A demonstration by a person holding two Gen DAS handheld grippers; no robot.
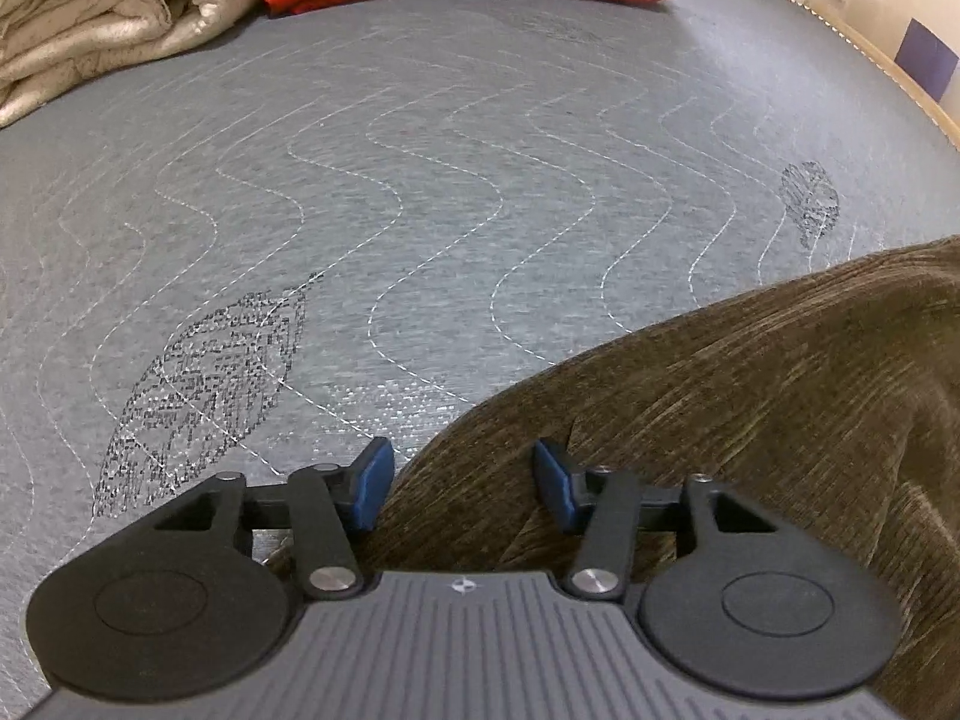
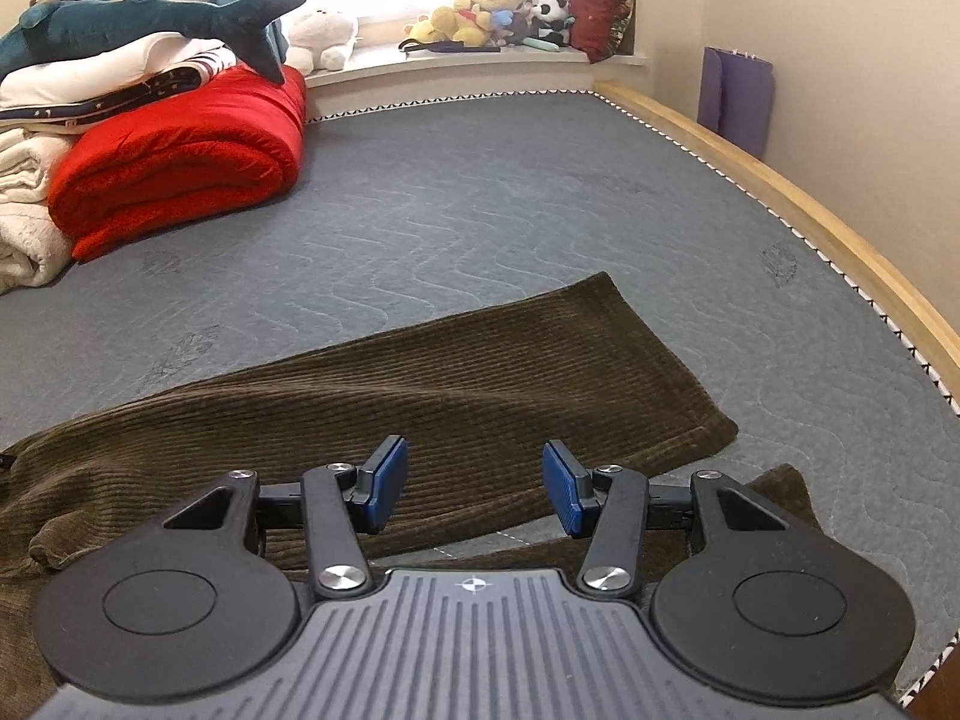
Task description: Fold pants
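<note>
Dark olive-brown corduroy pants (image 2: 456,384) lie spread on the grey quilted mattress (image 2: 480,192). In the right wrist view one leg runs from lower left to its hem at the right, and the other leg (image 2: 780,492) shows under the gripper. My right gripper (image 2: 475,492) is open and empty just above the near leg. In the left wrist view the pants (image 1: 750,390) fill the lower right, bunched up. My left gripper (image 1: 463,483) is open, low over the pants' edge, holding nothing.
A folded red blanket (image 2: 180,162) and white blankets (image 2: 24,228) with a plush shark (image 2: 150,18) sit at the mattress's far left. A wooden bed rail (image 2: 810,204) runs along the right. Plush toys (image 2: 480,12) line the windowsill. A purple bag (image 2: 735,96) leans on the wall.
</note>
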